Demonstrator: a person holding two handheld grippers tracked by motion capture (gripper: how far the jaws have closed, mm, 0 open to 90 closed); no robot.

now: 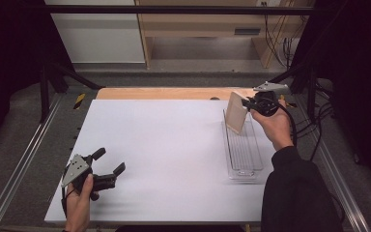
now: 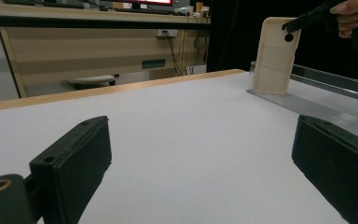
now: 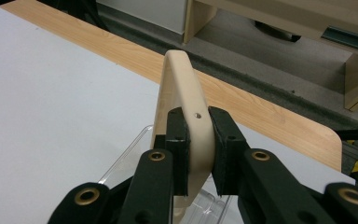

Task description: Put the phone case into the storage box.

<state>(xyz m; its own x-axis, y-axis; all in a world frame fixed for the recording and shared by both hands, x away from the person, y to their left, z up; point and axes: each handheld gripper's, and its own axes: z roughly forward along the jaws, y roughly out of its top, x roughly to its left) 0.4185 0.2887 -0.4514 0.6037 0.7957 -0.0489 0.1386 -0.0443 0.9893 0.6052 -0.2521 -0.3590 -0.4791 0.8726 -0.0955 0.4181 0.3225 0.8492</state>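
Right gripper (image 3: 196,154) pinches upright beige lid (image 3: 184,98), apparently over clear tray (image 1: 244,150).

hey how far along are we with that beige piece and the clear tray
Done: the right tongs are clamped on the beige piece. In hand: it stands tilted at the far end of the clear tray. Left: letting go. The left tongs rest open on the table.
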